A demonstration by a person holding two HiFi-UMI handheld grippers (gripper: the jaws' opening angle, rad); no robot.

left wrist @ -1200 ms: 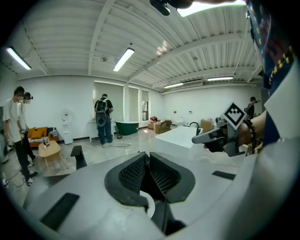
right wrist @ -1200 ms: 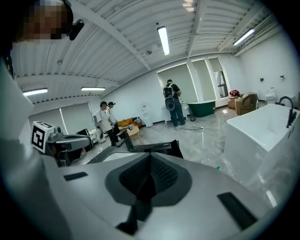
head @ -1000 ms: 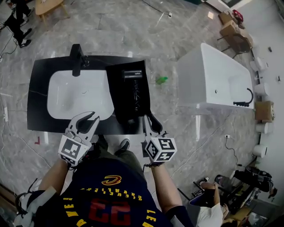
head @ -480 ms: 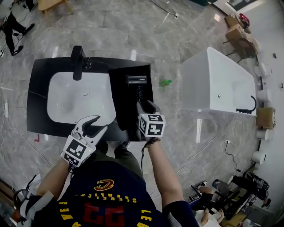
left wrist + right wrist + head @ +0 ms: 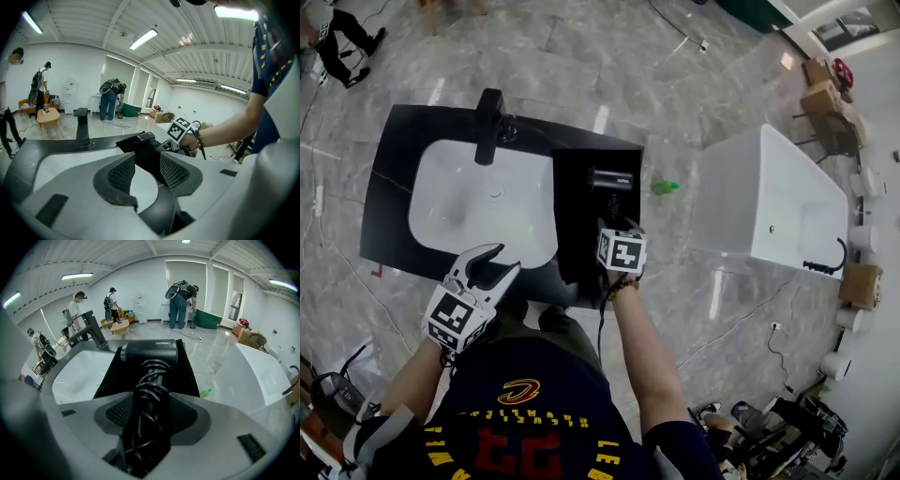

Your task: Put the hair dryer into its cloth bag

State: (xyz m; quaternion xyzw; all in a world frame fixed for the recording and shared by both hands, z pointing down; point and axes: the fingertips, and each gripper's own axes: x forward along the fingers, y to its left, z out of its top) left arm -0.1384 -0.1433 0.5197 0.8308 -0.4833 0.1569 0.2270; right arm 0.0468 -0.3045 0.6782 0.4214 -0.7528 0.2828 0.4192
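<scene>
A black hair dryer (image 5: 612, 178) lies on a flat black cloth bag (image 5: 577, 220) on the counter, right of the sink; its cord is wound round the handle. My right gripper (image 5: 615, 223) points steeply down over that handle, its jaws opening. In the right gripper view the corded handle (image 5: 149, 399) runs between the pads of the right gripper (image 5: 149, 414), and the dryer's barrel (image 5: 150, 352) lies crosswise beyond. My left gripper (image 5: 502, 262) hovers open and empty at the counter's front edge. The left gripper (image 5: 143, 171) looks towards the dryer (image 5: 144, 138).
The black counter (image 5: 403, 159) holds a white sink (image 5: 450, 202) with a black faucet (image 5: 490, 138). A white bathtub (image 5: 769, 216) stands to the right, with a small green object (image 5: 664, 187) on the marble floor between. Several people stand in the background.
My right gripper came forward and down over the dryer's handle and its jaws spread. The left gripper sank a little and its jaws widened.
</scene>
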